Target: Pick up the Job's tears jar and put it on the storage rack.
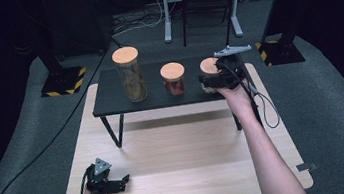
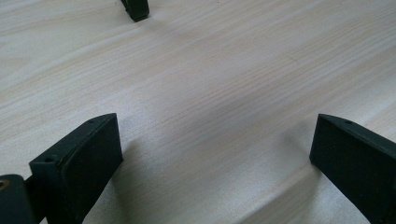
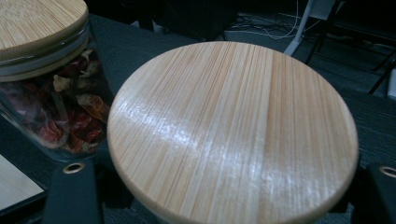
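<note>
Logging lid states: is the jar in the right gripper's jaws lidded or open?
Lidded. The bamboo lid sits flat on the short jar, with the right gripper clamped around it.

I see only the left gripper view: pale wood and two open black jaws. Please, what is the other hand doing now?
Observer: The right gripper is closed around a short jar with a wooden lid, on the black shelf.
Operator: Are there other jars?
Observer: Yes, two. A middle jar holds red dried pieces, close beside the gripped one.
Operator: And the other?
Observer: A tall jar stands at the shelf's left part.
</note>
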Demonstrator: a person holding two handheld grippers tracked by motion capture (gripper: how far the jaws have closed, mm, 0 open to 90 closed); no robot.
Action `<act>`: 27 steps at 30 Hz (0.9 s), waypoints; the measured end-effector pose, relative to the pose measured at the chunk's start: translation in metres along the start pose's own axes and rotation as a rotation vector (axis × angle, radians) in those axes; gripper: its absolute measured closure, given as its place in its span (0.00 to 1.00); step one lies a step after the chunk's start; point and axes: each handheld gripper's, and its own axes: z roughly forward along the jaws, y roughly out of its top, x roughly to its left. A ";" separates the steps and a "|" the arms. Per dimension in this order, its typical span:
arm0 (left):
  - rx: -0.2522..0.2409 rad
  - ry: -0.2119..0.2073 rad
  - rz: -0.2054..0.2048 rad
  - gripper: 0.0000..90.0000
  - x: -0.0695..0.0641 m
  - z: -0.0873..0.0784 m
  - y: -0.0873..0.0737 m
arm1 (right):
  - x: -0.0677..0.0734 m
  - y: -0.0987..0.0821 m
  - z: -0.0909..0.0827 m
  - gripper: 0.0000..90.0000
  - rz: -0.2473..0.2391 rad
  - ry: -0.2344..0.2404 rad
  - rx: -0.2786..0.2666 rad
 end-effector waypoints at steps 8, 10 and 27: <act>0.000 0.000 0.000 0.02 0.000 0.000 0.000 | 0.001 0.000 -0.002 0.23 0.003 -0.002 -0.010; 0.000 0.000 0.000 0.02 0.000 0.000 0.000 | 0.003 0.000 -0.005 0.21 0.000 -0.005 -0.024; 0.000 0.000 0.000 0.02 0.000 0.000 0.000 | 0.003 -0.018 -0.036 0.15 -0.002 -0.001 -0.066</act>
